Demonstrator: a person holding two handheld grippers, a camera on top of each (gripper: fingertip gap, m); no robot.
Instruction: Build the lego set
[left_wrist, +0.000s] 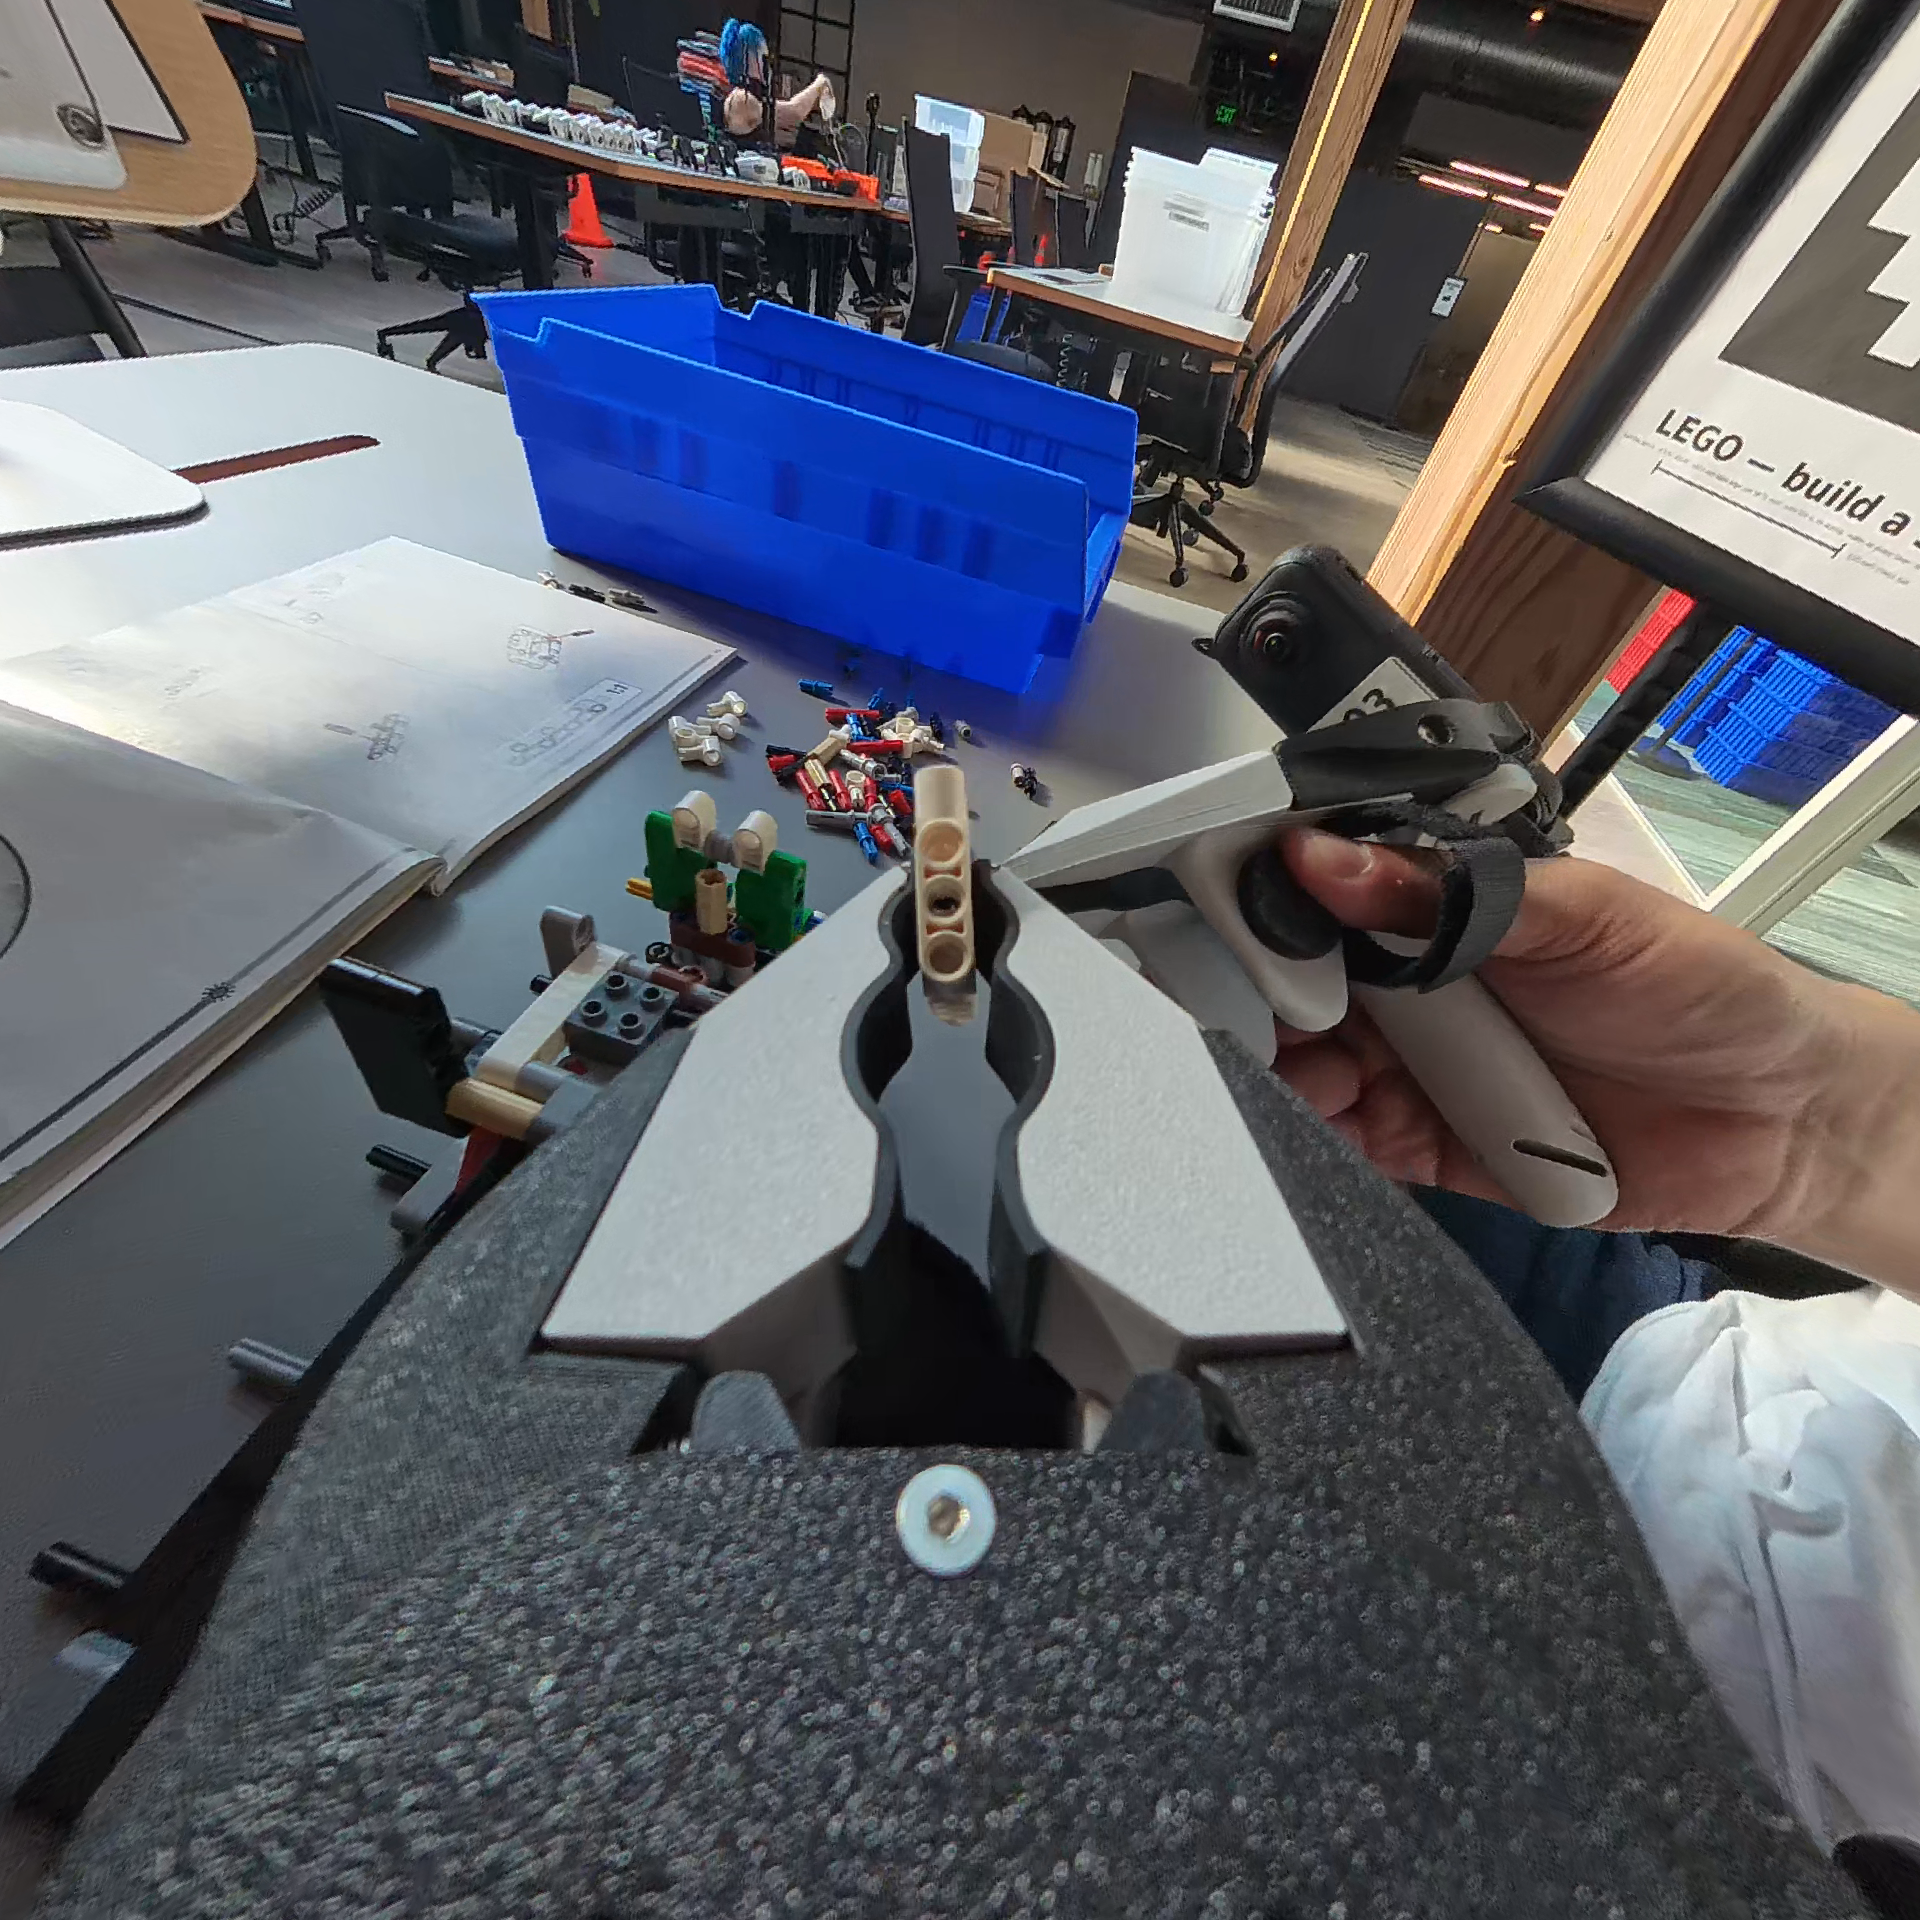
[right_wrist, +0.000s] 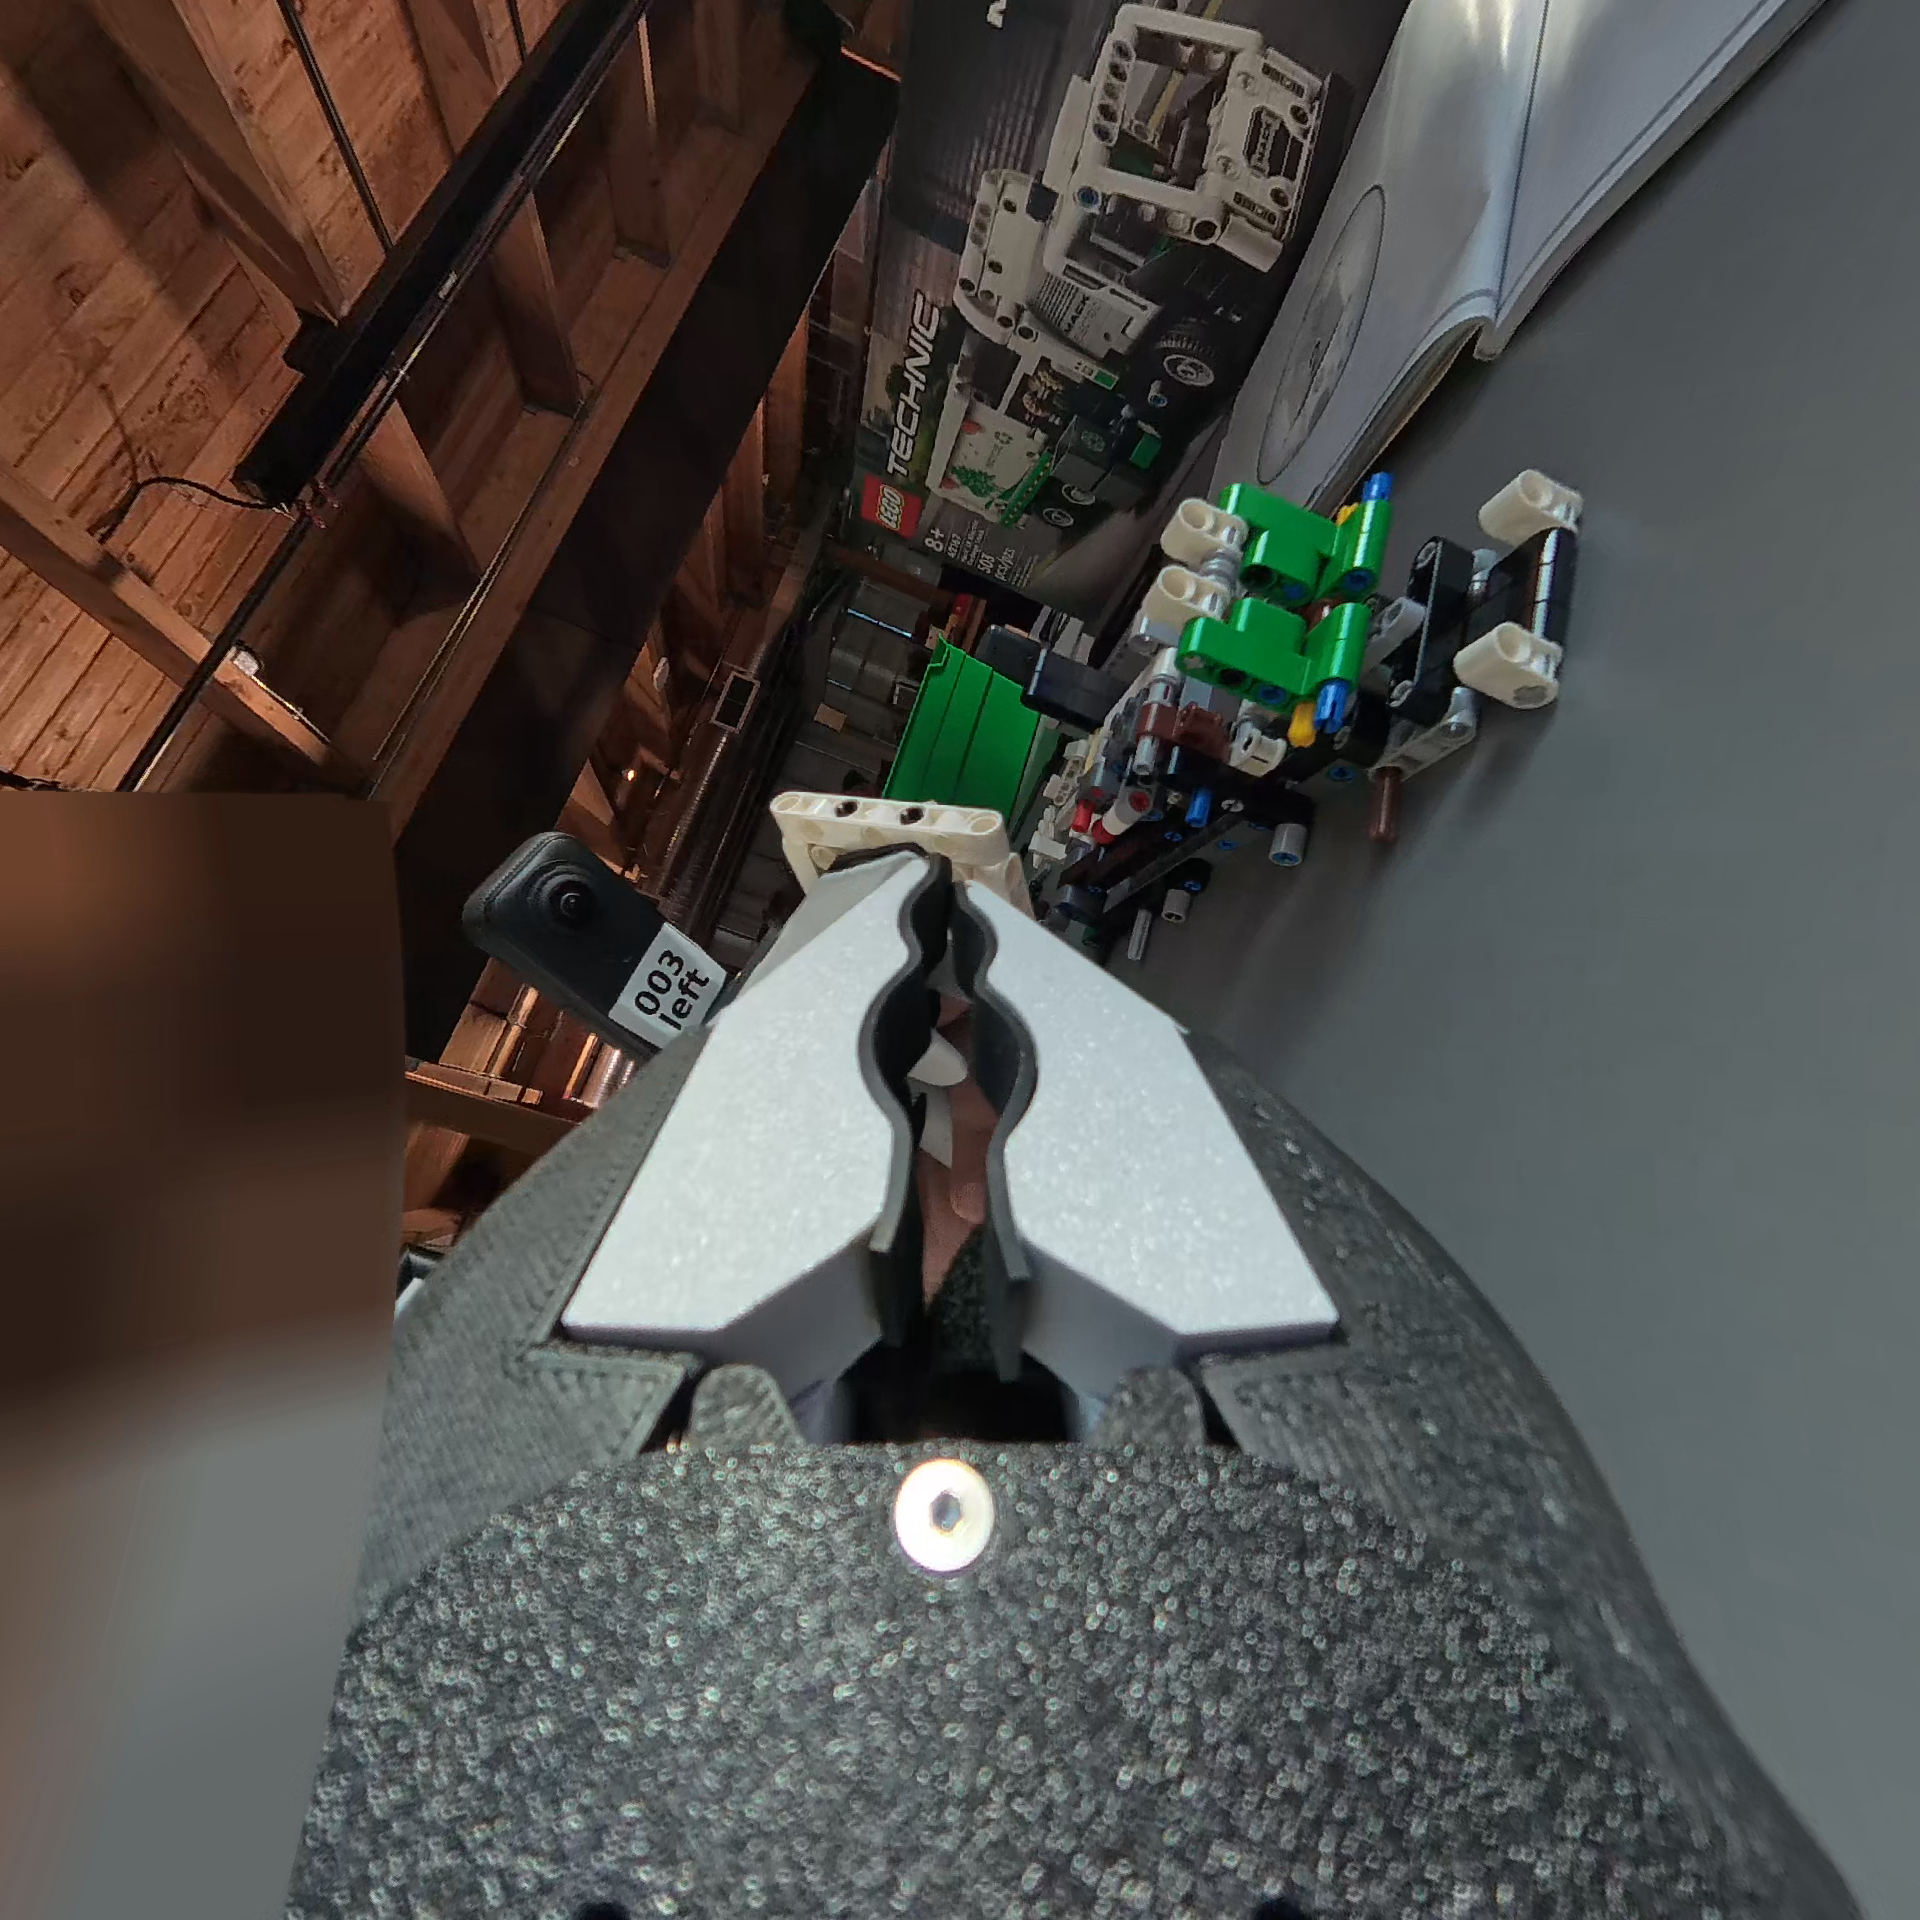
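Note:
My left gripper (left_wrist: 943, 883) is shut on a cream beam frame with holes (left_wrist: 940, 873) and holds it edge-on above the dark table (left_wrist: 208, 1247). The same frame (right_wrist: 894, 826) shows in the right wrist view as a cream rectangle with two dark pins in its top bar. My right gripper (right_wrist: 940, 868) is shut, and its tips rest against the frame's edge. I see nothing between its pads. In the left wrist view the right gripper (left_wrist: 1023, 857), held by a hand (left_wrist: 1662, 1039), reaches in from the right and touches the frame beside my left fingertip.
A partly built model with green pieces (left_wrist: 727, 873) (right_wrist: 1288, 644) stands on the table just left of the grippers. Loose pins and connectors (left_wrist: 862, 758) lie beyond it. A blue bin (left_wrist: 810, 488), an open instruction booklet (left_wrist: 364, 686) and the set's box (right_wrist: 1091, 281) are nearby. My two grippers' fingertips are within a few centimetres of each other.

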